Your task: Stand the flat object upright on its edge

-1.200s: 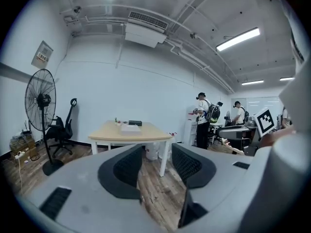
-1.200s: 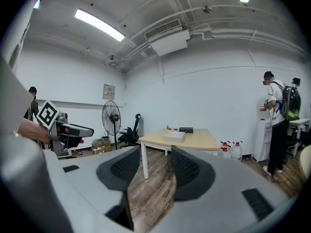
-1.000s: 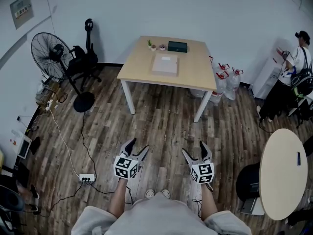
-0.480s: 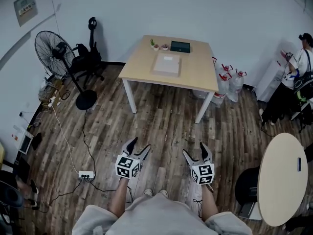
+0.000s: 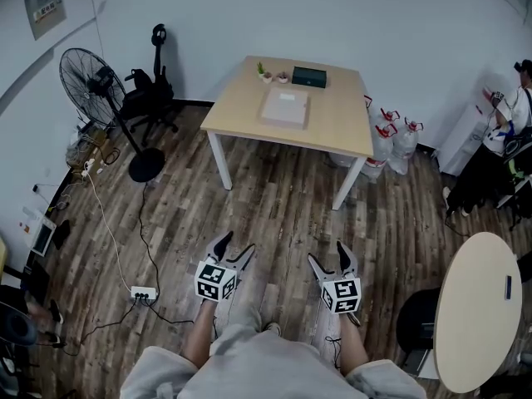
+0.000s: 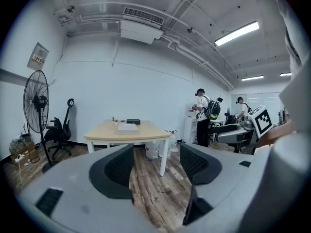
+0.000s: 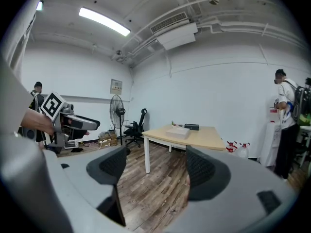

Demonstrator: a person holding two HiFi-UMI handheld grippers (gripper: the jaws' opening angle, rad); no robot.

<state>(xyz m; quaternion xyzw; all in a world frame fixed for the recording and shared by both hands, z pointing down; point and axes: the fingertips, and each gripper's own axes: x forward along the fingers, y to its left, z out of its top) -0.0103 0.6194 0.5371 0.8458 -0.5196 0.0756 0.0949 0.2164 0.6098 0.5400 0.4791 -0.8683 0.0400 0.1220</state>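
Left gripper (image 5: 236, 246) and right gripper (image 5: 328, 253) gape empty at six o'clock, carried low since we judge ourselves well short of the wooden table (image 5: 337, 127) at twelve o'clock, where the flat object (image 5: 285, 106), a pale thin rectangular slab, lies face-down near a dark box (image 5: 308, 76).

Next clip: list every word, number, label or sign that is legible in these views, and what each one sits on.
No text can be read in any view.
Wall sign: print too small to read.
Left marker cube and right marker cube: black-and-white square patterns only, no letters or digits.
Flat object and dark box on the table: no legible print.
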